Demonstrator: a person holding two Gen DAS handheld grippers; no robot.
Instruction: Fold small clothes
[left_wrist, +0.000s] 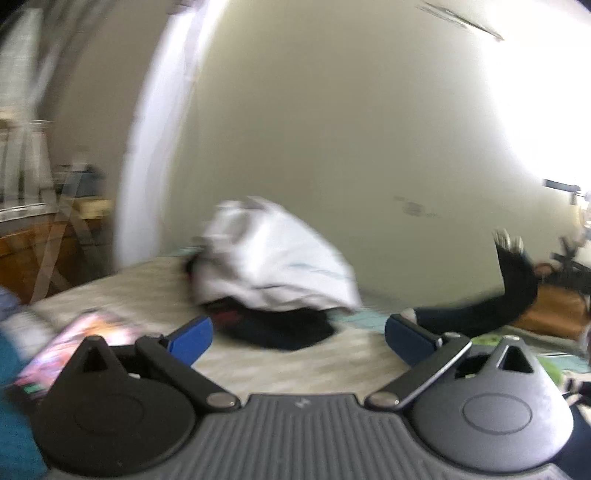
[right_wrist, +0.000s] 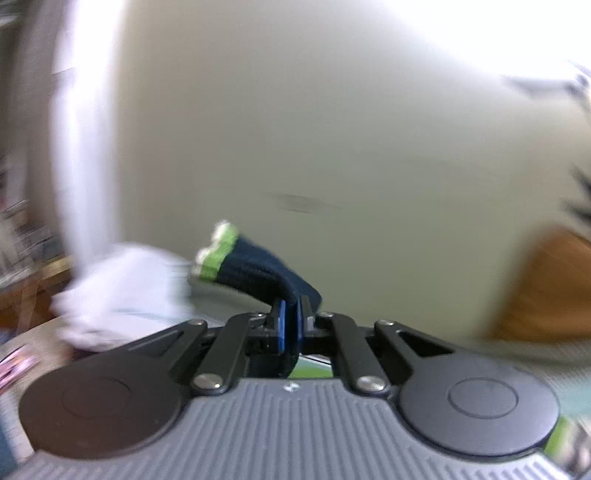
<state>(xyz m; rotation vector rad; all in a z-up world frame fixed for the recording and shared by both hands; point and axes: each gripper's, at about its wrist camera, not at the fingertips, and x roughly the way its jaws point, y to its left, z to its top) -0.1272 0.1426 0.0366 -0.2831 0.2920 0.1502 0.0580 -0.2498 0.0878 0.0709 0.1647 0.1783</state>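
Navy sock (right_wrist: 266, 273) between right gripper (right_wrist: 290, 325) pads

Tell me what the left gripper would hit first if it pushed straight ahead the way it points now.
Most likely the pile of clothes: the left gripper, jaws open and empty, points at its dark lower garments under the white one. Blur makes depth uncertain; the bed between looks free.

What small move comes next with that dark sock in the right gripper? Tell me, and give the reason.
Probably bring the dark sock down onto bare bedspread and lay it flat. The right gripper is shut on it and the sock hangs free in the air, unfolded, while the left gripper stands open and empty, ready to pinch its loose green-tipped end.
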